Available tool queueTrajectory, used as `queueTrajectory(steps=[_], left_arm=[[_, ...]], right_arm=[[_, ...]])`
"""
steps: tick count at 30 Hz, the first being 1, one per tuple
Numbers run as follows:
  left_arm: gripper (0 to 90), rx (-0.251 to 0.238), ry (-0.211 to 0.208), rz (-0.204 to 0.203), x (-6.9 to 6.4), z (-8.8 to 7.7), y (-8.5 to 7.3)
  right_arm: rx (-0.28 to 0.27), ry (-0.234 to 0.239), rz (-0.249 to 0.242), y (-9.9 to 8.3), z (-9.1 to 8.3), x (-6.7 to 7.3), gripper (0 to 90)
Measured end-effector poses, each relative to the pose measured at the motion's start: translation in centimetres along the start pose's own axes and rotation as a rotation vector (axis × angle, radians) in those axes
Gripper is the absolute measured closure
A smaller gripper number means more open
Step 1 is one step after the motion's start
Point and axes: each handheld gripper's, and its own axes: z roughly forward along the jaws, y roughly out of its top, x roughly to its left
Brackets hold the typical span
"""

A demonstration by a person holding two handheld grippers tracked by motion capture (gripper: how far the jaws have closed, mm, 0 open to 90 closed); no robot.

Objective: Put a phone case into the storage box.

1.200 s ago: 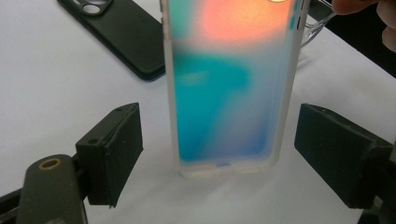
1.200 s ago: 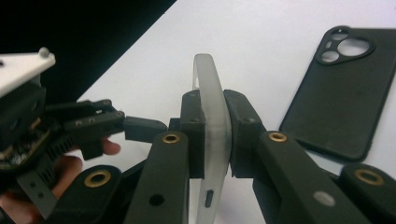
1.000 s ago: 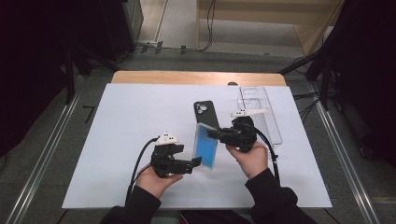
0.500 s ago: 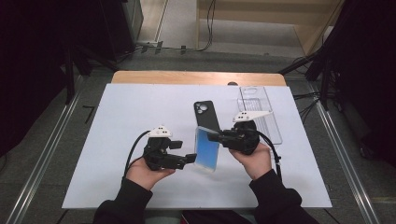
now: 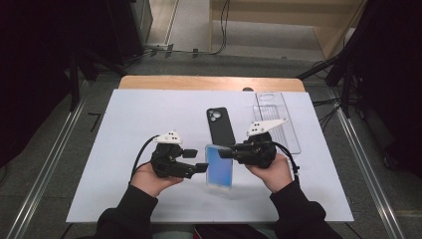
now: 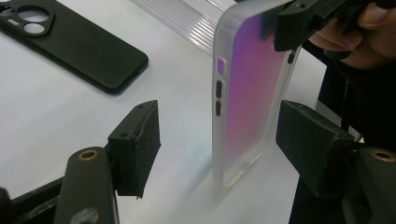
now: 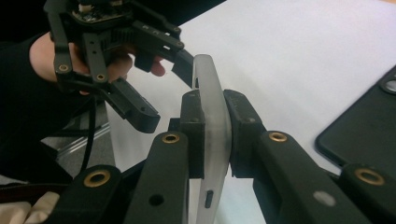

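So the translucent phone case (image 5: 219, 165) was standing upright on its bottom edge on the white surface (image 5: 124, 129), roughly in the middle between the two hands. The right gripper (image 5: 225, 152) had it clamped near the top edge, and in the right gripper view you could see both black pads pressed flat on either face of the case (image 7: 212, 116), frosted plastic sandwiched right between them.

The left gripper (image 5: 203, 168) was coming at it from the other side, low down. In the left gripper view the case (image 6: 247, 98) stood between its two jaws, much closer to the right-hand one, with the side button cutouts facing the camera and a purple-blue tint on the inner face. The jaws had just been closing in, but they were apart with a visible gap on both sides, so no contact with the case yet.

A black phone case (image 5: 220, 126) lay flat on the surface just behind the standing one, camera cutout at the far end. Over to the right of that was a clear plastic tray (image 5: 278, 119), also flat, near the far edge of the surface.
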Motion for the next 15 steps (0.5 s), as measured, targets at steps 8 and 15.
queueTrajectory(steps=[8,15], left_arm=[[30.3,0.004,-0.041,0.065,-0.07,0.14,0.15],[30.4,0.026,-0.081,0.090,-0.19,0.30,0.14]], right_arm=[[0.011,0.067,-0.054,-0.17,0.58,0.25,76.8],[0.026,0.121,-0.093,-0.27,0.94,0.56,76.8]])
